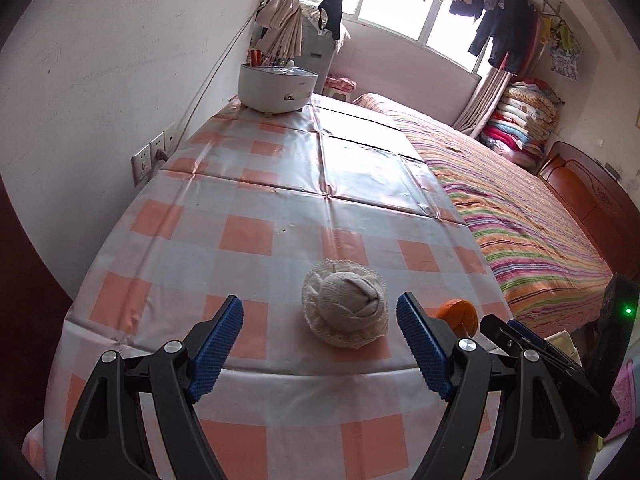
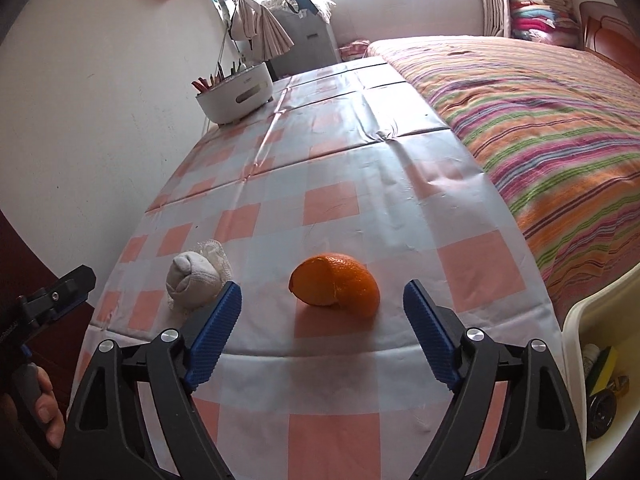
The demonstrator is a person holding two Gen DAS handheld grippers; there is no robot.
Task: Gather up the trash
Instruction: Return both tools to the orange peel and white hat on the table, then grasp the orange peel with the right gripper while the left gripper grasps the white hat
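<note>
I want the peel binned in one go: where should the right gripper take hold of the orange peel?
Grip the orange peel across its domed middle, coming down from the near table edge with the open right gripper straddling it. It lies hollow side down, curling at the right end, so the rounded sides probably give the pads firmer hold than the thin rim.

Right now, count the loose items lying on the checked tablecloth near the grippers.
2. A rolled white sock sits ahead of the left gripper; an orange peel sits ahead of the right gripper, to the sock's right. More may lie outside view.
</note>
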